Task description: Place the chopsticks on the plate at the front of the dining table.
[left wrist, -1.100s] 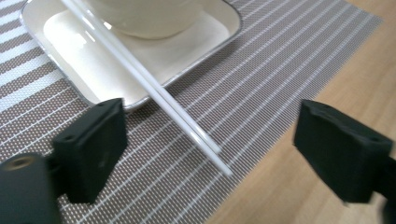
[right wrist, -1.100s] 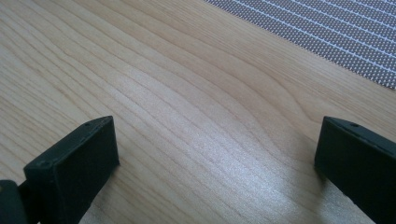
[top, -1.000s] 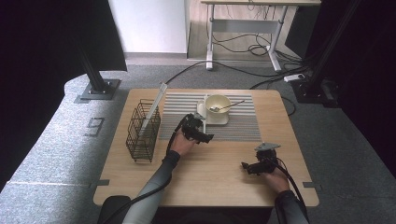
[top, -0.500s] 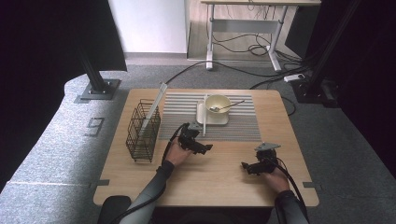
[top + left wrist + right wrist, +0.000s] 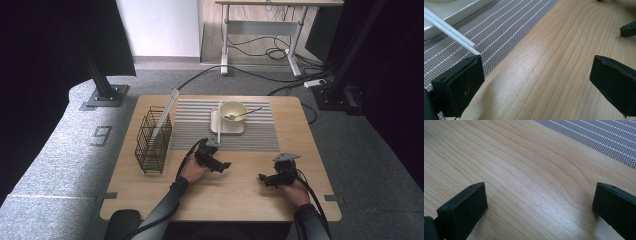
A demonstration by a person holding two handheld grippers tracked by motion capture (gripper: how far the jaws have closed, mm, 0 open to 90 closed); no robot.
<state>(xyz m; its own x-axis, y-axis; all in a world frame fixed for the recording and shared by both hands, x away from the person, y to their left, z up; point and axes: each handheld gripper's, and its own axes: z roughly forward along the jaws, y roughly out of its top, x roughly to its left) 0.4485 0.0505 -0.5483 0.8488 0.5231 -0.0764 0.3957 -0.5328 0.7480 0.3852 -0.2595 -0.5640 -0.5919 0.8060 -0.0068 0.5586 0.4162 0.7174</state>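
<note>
A cream bowl [image 5: 233,109] with a spoon [image 5: 246,113] in it sits on a square white plate [image 5: 239,129], on a striped grey placemat [image 5: 190,130]. White chopsticks [image 5: 219,122] lie along the plate's left edge, their ends just past my left jaw [image 5: 451,33]. My left gripper [image 5: 224,164] [image 5: 534,82] rests open on bare wood just off the mat's near edge, nothing between its jaws. My right gripper [image 5: 263,177] [image 5: 539,207] stands open over bare wood near the front right, also empty.
A black wire basket [image 5: 152,140] stands at the table's left with a long white strip [image 5: 166,111] leaning in it. The wooden table [image 5: 240,200] has bare room between and in front of both hands. The placemat's corner [image 5: 604,137] lies ahead of the right gripper.
My left gripper has drawn back from the mat and chopsticks toward the near edge, onto bare wood. The right gripper has stayed put.
</note>
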